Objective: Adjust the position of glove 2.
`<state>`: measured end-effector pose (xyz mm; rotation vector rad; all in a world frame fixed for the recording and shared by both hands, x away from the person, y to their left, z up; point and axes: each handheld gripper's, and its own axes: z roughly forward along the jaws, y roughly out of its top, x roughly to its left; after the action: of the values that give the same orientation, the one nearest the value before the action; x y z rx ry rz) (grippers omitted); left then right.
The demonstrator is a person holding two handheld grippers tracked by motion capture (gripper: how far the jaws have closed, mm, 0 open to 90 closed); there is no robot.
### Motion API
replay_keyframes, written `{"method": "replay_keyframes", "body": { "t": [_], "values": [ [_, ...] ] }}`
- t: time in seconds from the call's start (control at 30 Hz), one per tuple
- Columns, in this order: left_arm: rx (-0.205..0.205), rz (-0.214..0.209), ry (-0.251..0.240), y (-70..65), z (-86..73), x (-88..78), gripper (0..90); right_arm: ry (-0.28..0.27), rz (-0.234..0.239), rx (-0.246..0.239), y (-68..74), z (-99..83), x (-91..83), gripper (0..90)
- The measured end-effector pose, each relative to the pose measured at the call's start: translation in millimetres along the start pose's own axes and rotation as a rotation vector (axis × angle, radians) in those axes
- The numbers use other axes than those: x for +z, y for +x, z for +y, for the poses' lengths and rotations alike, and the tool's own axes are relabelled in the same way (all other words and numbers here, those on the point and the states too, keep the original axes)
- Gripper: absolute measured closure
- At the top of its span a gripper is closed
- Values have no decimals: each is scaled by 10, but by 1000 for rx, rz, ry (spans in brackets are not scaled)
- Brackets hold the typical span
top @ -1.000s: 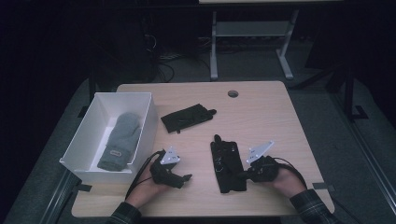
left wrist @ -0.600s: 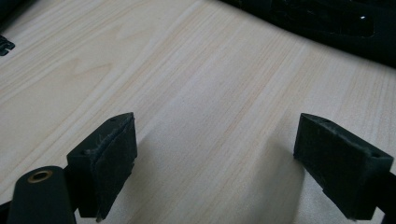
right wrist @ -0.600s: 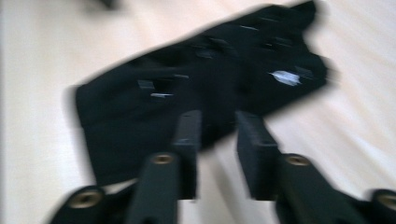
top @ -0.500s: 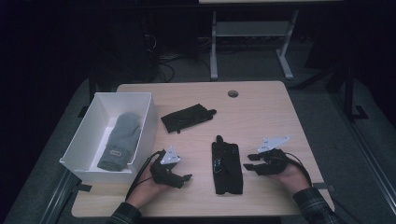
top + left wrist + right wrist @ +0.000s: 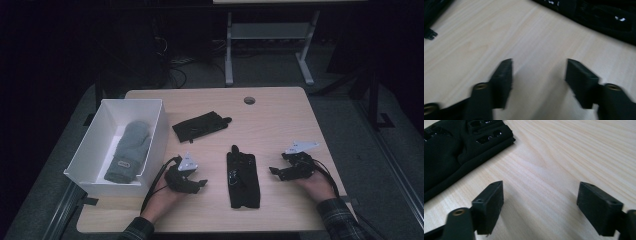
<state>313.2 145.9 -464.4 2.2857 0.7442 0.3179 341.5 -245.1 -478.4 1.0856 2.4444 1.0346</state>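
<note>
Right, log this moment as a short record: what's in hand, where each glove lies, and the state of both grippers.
work: sorting gloves into a box
near black glove: flat on the table, between the grippers, untouched
far black glove: flat on the table, beside the box
white box: at the table's left edge, holds a grey mitten
left gripper: jaws have just been closing, nothing between them
right gripper: jaws have just been opening, nothing between them, right of the near glove

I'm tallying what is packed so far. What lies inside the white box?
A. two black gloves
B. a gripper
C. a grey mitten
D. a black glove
C: a grey mitten lies in the white box, while both black gloves lie out on the table.
</note>
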Motion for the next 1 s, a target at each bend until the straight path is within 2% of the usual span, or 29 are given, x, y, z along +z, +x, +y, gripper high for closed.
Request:
{"method": "replay_keyframes", "body": {
  "t": [0.03,0.1,0.13,0.23,0.3,0.53,0.7,0.83,0.9,1.0],
  "values": [
    [8,4,15,27,39,9,499,-2,0,6,6,-8,3,183],
    [-10,15,15,77,107,45,598,-32,2,1,2,-37,14,177],
    [-20,6,27,111,142,64,657,-28,0,5,4,-35,9,177],
    [-35,15,40,214,245,119,822,-30,-1,8,5,-36,11,175],
    [-37,35,44,304,324,136,884,-30,-1,9,5,-36,11,175],
    [-74,95,21,588,604,253,896,-32,-5,8,1,-36,14,176],
    [-78,157,11,826,779,361,896,-32,-6,10,2,-37,13,176],
    [-110,188,23,1005,848,487,897,-33,-8,13,2,-36,14,176],
    [-110,200,32,1068,866,554,896,-33,-8,12,2,-36,14,176],
    [-117,195,53,1138,865,650,897,-33,-8,12,1,-36,15,176]
  ]
}}
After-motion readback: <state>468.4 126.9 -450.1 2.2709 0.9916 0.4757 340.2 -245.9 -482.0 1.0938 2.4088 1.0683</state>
